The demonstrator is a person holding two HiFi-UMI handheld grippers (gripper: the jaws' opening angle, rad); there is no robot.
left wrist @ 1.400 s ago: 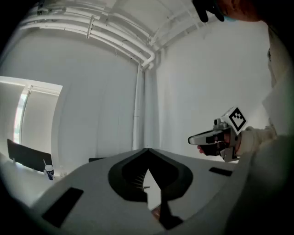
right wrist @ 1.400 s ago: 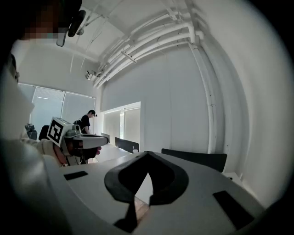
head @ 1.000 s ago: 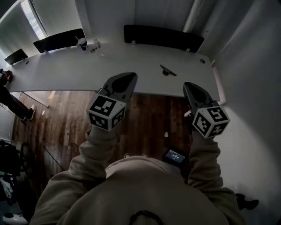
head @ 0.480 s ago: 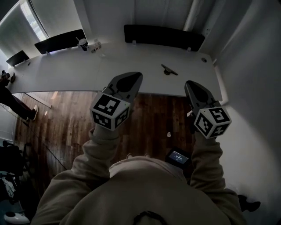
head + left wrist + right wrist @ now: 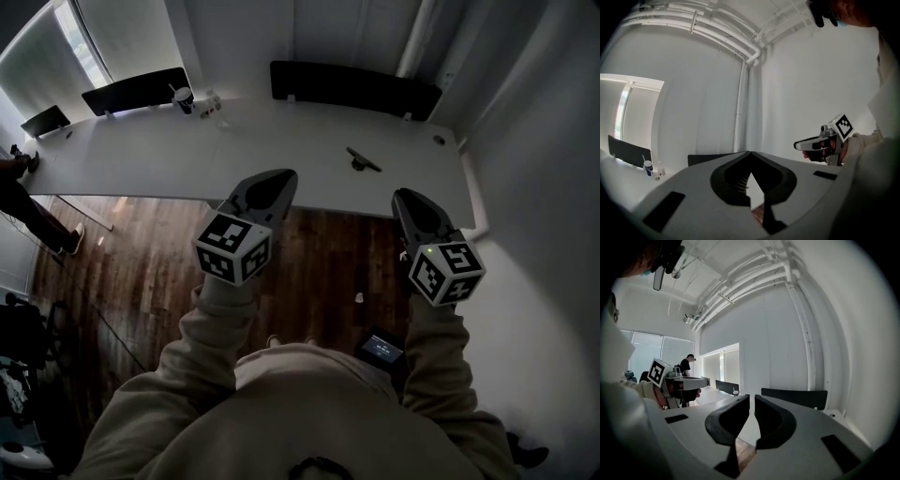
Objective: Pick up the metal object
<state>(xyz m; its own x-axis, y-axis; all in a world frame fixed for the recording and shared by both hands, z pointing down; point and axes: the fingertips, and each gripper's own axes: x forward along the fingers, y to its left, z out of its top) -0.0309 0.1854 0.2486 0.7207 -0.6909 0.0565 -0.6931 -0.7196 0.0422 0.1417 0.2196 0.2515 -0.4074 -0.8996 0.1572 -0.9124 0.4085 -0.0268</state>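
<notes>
Too small to make out in detail: dark metal object [image 5: 361, 159] toward the desk's [image 5: 141, 155] right end, tiny bits [image 5: 214, 101] beside the cup [image 5: 184, 97] at the far edge. Cut off by the head view's left edge: a person [image 5: 28, 214].

left gripper [image 5: 750, 154]: jaws together | right gripper [image 5: 799, 145]: level, at right | cup [image 5: 648, 167]: far left

Dim head view, daylight from the window [image 5: 84, 42] at upper left; fisheye edges dark

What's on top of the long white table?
A dark metal object, a dark cup and small white items. Left claw and right claw hide part of its edge.
</notes>
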